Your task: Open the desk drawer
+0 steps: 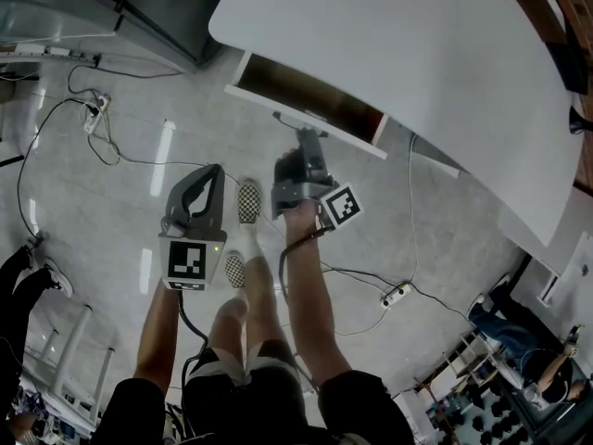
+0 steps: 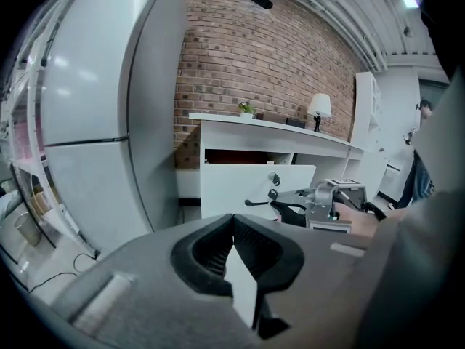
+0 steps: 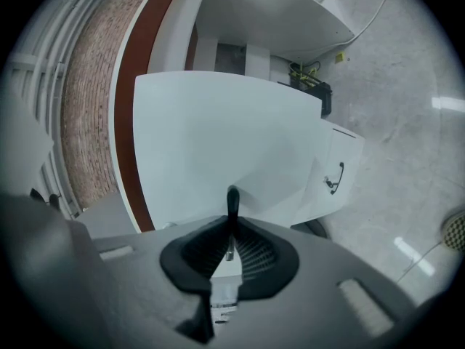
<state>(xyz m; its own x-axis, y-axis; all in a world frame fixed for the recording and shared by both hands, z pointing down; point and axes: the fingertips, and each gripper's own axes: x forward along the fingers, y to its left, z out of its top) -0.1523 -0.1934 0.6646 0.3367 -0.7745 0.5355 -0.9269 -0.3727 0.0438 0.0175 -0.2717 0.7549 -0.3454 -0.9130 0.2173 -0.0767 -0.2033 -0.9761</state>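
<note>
Right hand-held gripper (image 3: 231,222) squeezes the thin black handle (image 3: 232,198). Pull the white drawer (image 3: 218,137) straight toward seven o'clock in the head view. Left hand-held gripper (image 2: 232,220) is closed, empty.

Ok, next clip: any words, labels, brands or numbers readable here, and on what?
No readable text anywhere.
Marker cube on the left gripper, and the one on the right gripper: square patterns only, no letters.
White strip behind the right gripper's jaws: marks too blurred to read.
</note>
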